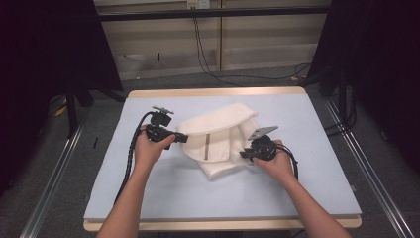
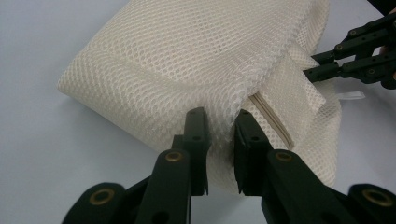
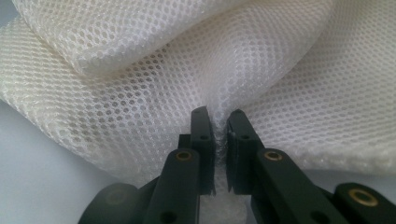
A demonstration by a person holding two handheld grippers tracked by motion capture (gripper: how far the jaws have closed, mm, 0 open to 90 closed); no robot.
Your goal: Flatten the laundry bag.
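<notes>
- The thing being worked on is a cream mesh laundry bag [image 1: 220, 141]. It lies crumpled and partly folded over itself around the middle of the table [image 1: 163, 198], on the pale blue mat.
- The left gripper [image 2: 220, 122] is pinched down on a bunched bit of the mesh at the bag's left edge. In the left gripper view you can see the fabric squeezed up between the jaws.
- The right gripper [image 3: 219, 122] is doing the same on the opposite side. Its jaws are pressed nearly together with a thin ridge of netting caught between them.
- Both grippers sit low, close to the table, one on either side of the bag in the high view.
- A zipper strip [image 2: 273, 122] runs along the bag near the left gripper's pinch, and there's a small white tab [image 2: 349, 96] over by the far jaws.
- Progress-wise, I'd say the grabbing part is done, since both sides are gripped.
- What's left looks like the actual handling: lifting, spreading it flat or folding it. The bag is still rumpled with one flap lying over the rest, so nothing looks tidy yet.
</notes>
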